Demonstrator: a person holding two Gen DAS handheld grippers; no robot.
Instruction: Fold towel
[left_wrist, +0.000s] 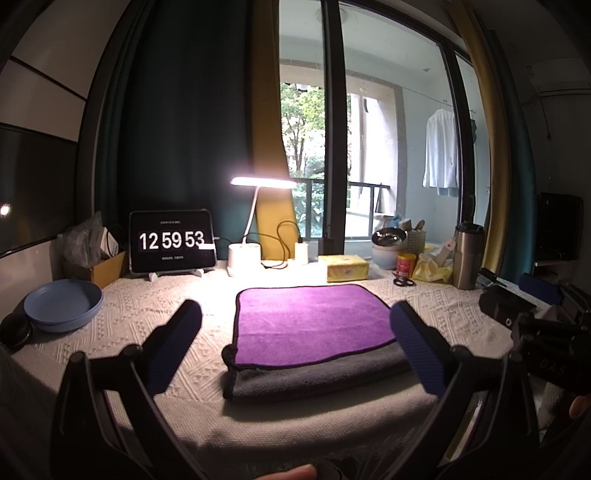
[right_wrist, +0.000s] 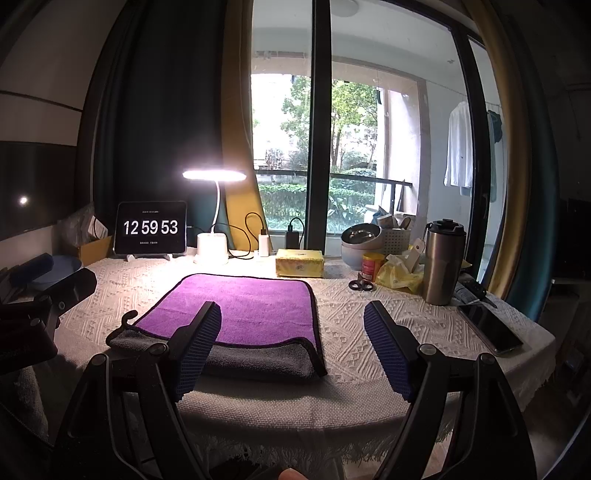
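Left gripper (left_wrist: 295, 332), black frame with blue ribbed pads, occupies the lower frame of the left wrist view; fingers spread wide, holding nothing, raised near the table's front edge. Right gripper (right_wrist: 291, 332), same build, fills the lower frame of the right wrist view; fingers likewise spread wide and empty.

Purple and grey microfibre towel with black trim (left_wrist: 314, 325) lies folded in two at frame centre on the cream woven tablecloth (left_wrist: 147, 314), purple layer on top, grey layer protruding at the near edge. In the right wrist view its near left corner is curled up.

Blue shallow plastic bowl (left_wrist: 62, 304) sits at middle left. Black smartphone (right_wrist: 489, 326) lies at middle right. Steel insulated tumbler (right_wrist: 443, 262) stands beyond it. Yellow tissue pack (left_wrist: 343, 267), lit white desk lamp (left_wrist: 255, 221) and tablet clock showing 12 59 53 (left_wrist: 171, 242) line the far edge.
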